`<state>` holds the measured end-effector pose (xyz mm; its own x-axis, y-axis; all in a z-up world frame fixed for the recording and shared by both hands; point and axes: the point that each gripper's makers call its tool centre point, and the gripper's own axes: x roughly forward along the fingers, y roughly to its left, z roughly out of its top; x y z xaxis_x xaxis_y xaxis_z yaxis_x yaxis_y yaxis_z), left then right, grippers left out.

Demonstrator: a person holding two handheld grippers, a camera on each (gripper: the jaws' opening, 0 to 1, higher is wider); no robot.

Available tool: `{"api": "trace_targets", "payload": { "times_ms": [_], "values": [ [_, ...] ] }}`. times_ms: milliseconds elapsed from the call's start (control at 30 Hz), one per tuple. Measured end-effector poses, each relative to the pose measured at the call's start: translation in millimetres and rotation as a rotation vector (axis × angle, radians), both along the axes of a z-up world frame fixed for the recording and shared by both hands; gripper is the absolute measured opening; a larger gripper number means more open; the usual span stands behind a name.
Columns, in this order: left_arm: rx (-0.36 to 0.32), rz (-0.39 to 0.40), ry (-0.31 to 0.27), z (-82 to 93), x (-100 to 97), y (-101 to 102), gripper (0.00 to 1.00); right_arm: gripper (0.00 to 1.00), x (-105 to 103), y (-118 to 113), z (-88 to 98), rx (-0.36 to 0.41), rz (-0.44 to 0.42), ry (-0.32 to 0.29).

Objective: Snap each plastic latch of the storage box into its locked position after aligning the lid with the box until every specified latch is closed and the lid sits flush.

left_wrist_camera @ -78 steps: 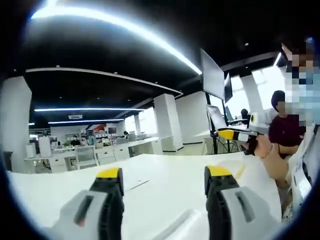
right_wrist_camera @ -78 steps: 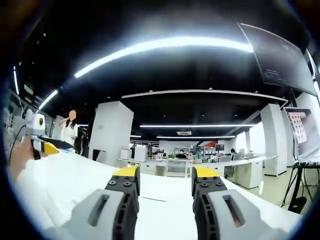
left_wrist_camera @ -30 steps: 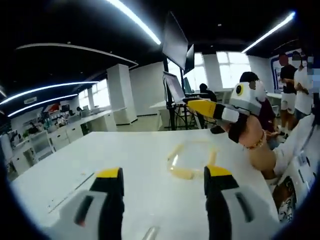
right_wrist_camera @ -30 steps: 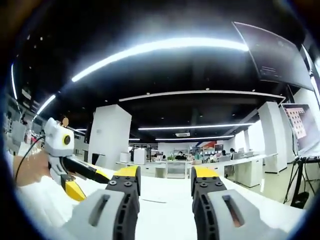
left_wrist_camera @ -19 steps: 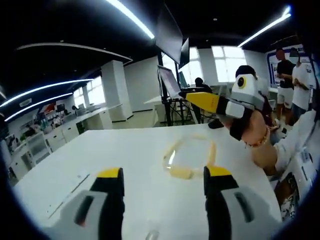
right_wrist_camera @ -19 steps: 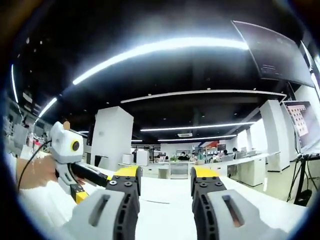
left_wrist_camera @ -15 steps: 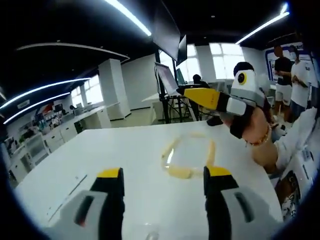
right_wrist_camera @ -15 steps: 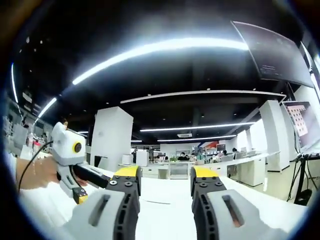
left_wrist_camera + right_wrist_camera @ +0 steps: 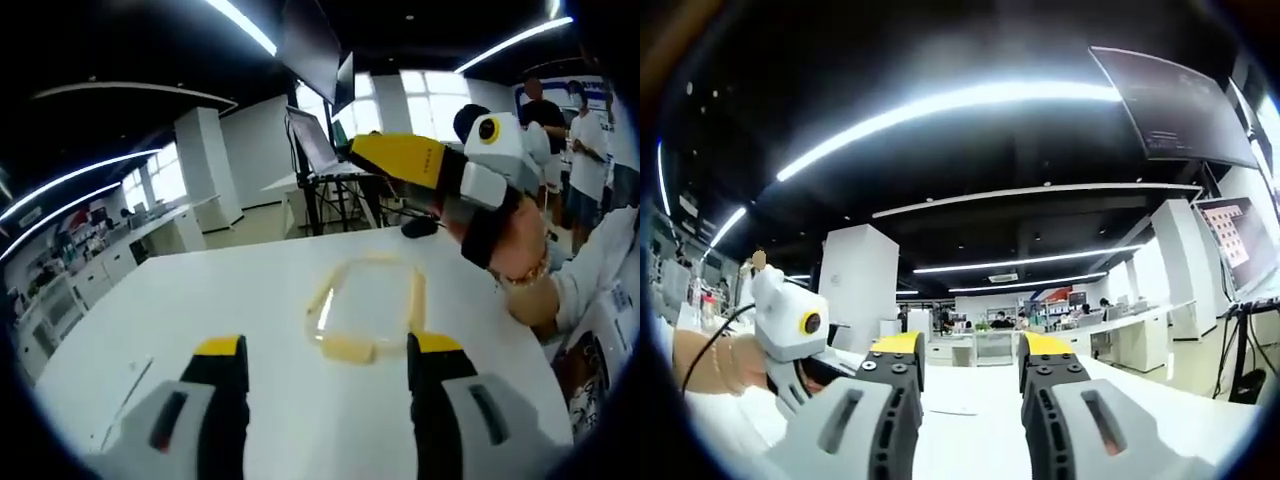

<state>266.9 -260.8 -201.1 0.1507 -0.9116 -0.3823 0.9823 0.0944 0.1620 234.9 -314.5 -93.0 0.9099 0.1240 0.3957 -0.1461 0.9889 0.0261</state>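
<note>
Now the left gripper (image 9: 325,352) is tilting down, bringing the storage box (image 9: 365,315), a clear yellowish-rimmed rectangle lying on the white table (image 9: 200,320), nearer its parted jaws; latching hasn't begun. The right gripper (image 9: 375,160) is hovering beyond the box, fingers unclear. Meanwhile, the right gripper view is aiming at the ceiling lights (image 9: 940,105), its own jaws (image 9: 965,352) apart.
</note>
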Motion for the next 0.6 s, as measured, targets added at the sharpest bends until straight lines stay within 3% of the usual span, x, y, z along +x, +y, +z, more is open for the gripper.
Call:
{"api": "trace_targets", "payload": {
  "times_ms": [600],
  "values": [
    [0.090, -0.071, -0.001, -15.0, -8.6, -30.8, 0.63, 0.36, -4.7, -9.2, 3.7, 0.028, -0.032, -0.025]
  ]
}}
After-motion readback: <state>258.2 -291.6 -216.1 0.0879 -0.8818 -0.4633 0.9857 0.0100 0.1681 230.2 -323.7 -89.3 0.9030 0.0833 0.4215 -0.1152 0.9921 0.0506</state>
